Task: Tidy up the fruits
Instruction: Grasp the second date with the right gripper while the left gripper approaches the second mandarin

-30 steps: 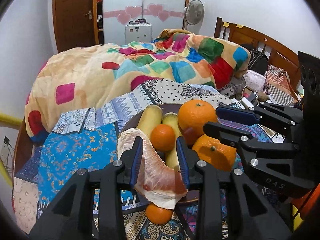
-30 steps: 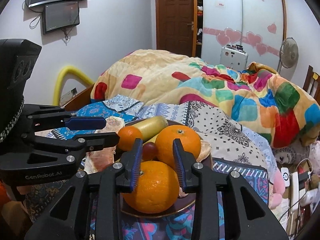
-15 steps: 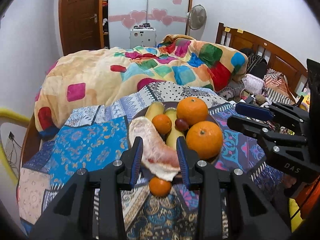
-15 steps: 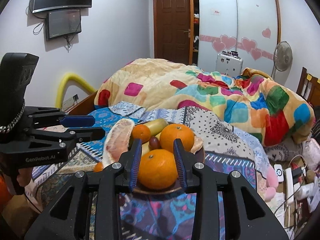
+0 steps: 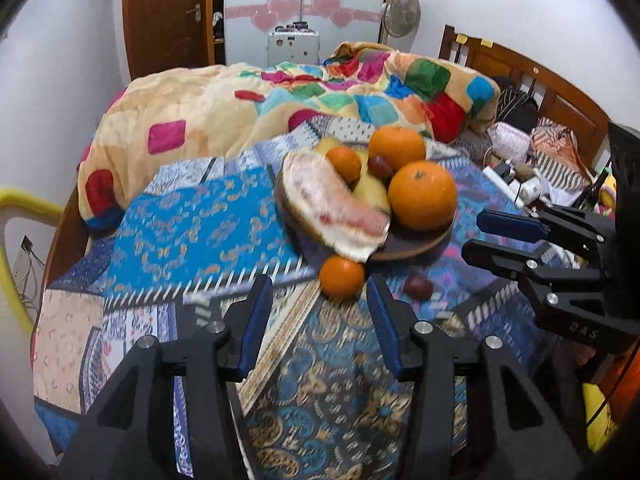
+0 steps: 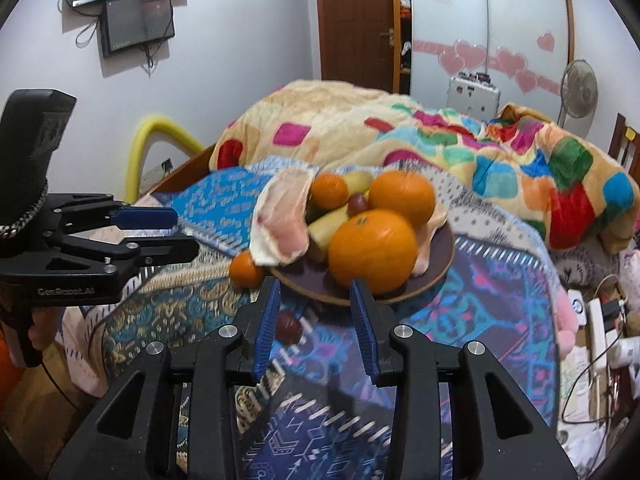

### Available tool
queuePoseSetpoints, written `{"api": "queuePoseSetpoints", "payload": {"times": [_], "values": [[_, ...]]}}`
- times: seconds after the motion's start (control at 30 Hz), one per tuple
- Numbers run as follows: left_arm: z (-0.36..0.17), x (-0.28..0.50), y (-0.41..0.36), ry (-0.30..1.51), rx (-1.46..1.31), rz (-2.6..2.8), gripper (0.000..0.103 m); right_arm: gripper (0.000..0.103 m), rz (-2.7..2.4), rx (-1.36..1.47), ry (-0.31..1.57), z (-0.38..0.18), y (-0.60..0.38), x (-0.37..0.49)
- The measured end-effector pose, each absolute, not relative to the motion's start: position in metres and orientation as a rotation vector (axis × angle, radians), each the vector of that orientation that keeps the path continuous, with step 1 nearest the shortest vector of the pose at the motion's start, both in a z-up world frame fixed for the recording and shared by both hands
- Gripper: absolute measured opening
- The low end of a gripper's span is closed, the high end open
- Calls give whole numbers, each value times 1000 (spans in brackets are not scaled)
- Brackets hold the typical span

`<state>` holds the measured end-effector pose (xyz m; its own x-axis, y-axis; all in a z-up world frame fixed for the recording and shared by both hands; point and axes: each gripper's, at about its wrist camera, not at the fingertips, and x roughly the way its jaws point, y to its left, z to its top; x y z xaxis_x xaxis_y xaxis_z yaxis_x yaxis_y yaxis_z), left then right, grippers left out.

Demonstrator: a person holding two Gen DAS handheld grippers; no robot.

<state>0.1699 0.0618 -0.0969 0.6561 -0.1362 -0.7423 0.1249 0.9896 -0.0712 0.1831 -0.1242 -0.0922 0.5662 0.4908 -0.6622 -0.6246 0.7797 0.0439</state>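
Observation:
A dark brown plate (image 5: 416,242) (image 6: 436,272) on the patterned cloth holds two large oranges (image 5: 422,196) (image 6: 372,250), a small orange (image 5: 343,163), yellow fruit, a dark plum and a peeled pomelo piece (image 5: 336,210) (image 6: 282,216) that hangs over the rim. A small orange (image 5: 341,277) (image 6: 245,269) and a dark plum (image 5: 418,287) (image 6: 289,327) lie on the cloth beside the plate. My left gripper (image 5: 320,316) is open and empty, short of the loose orange. My right gripper (image 6: 314,320) is open and empty, in front of the plate.
The round table wears a blue patterned cloth (image 5: 192,236). A bed with a colourful quilt (image 5: 280,96) lies behind it. A wooden headboard (image 5: 532,76), cables and small items (image 6: 600,320) sit at the right. A yellow tube (image 6: 160,128) stands at the left.
Both grippers have pulled back from the plate. The left gripper has opened off the pomelo piece and the right has drawn back from the front orange. The fruit stays on the plate.

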Motion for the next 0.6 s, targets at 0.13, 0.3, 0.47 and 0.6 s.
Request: {"api": "queuePoseSetpoints", "payload": {"times": [0.13, 0.3, 0.47, 0.6], "values": [[-110, 166, 67, 874, -11, -146, 49, 33, 668, -235, 761, -109, -115, 185], [-124, 168, 72, 901, -19, -139, 49, 33, 679, -271, 810, -124, -104, 189], [-133, 176, 73, 927, -50, -156, 49, 33, 684, -289, 840, -132, -97, 194], [-137, 182, 68, 934, -50, -167, 49, 18, 693, -293, 828, -134, -97, 191]]}}
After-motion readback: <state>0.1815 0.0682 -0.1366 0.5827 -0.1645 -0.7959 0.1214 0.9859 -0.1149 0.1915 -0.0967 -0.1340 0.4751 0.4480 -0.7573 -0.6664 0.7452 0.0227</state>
